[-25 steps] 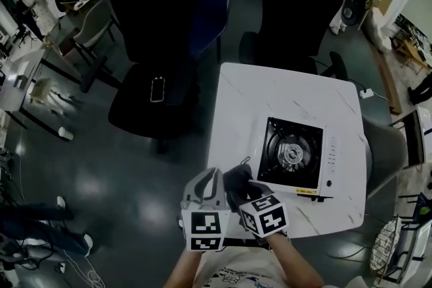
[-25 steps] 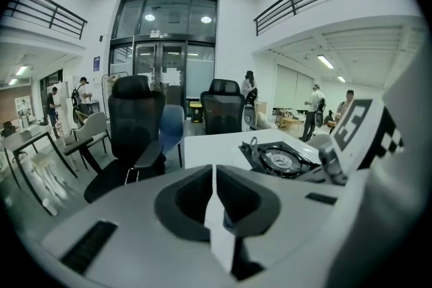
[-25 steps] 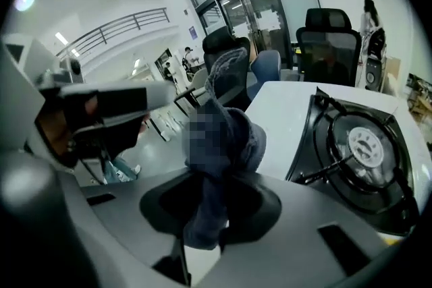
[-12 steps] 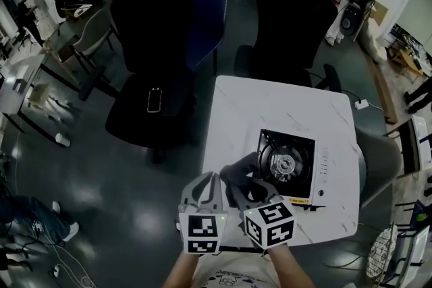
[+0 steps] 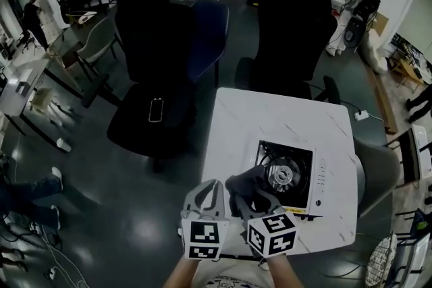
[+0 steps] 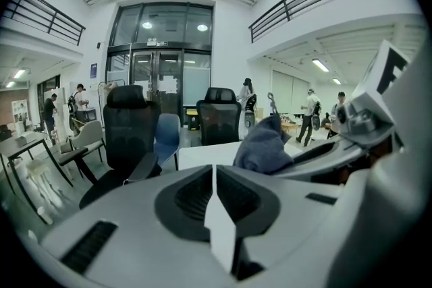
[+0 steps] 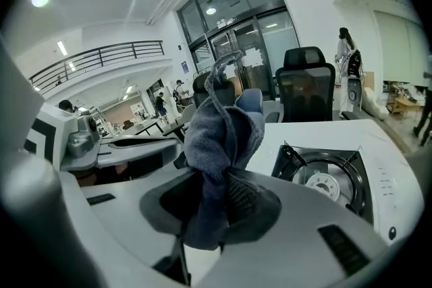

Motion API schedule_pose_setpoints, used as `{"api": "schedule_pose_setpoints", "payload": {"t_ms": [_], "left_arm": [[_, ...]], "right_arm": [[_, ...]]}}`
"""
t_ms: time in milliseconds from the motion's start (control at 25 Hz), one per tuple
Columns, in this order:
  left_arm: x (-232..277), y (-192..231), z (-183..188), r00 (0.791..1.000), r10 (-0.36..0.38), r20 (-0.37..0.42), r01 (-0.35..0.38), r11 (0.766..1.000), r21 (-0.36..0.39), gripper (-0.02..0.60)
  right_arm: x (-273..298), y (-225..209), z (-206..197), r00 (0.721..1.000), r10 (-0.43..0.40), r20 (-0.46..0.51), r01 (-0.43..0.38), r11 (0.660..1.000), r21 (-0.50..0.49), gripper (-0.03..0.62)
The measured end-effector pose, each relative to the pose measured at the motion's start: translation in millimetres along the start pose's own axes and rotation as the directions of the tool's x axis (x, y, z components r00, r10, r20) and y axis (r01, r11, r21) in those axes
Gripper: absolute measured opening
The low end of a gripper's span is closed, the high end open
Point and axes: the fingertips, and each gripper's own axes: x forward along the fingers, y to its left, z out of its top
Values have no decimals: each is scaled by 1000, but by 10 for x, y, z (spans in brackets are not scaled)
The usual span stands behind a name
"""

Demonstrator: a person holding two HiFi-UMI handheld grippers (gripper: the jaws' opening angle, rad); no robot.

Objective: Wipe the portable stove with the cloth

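Observation:
A white portable stove (image 5: 322, 177) with a black burner well (image 5: 284, 174) sits on the white table (image 5: 266, 112); the right gripper view shows the stove (image 7: 388, 179) to the right ahead. My right gripper (image 5: 251, 202) is shut on a bunched grey-blue cloth (image 5: 247, 185), which stands up between the jaws in its own view as the cloth (image 7: 221, 145). The cloth hangs at the stove's near left corner. My left gripper (image 5: 208, 197) is shut and holds nothing, beside the right one at the table's near left edge. From the left gripper view the cloth (image 6: 263, 145) shows to the right.
Two black office chairs (image 5: 158, 44) (image 5: 293, 13) and a blue chair (image 5: 206, 23) stand beyond the table. A phone (image 5: 156, 108) lies on the left chair's seat. A power plug (image 5: 362, 115) lies by the table's far right corner. People stand at the room's edges.
Both grippers have stayed at the table's near left edge. The cloth in the right gripper now reaches closer to the stove's near left corner. The head view has shifted slightly.

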Motion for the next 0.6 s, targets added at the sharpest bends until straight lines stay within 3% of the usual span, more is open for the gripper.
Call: {"api": "schedule_pose_setpoints", "payload": {"t_ms": [600], "left_arm": [[-23, -48, 132, 1000, -15, 25, 15, 1000, 20, 24]], "right_arm": [[-44, -20, -14, 1000, -7, -1, 7, 1000, 19, 97]]}}
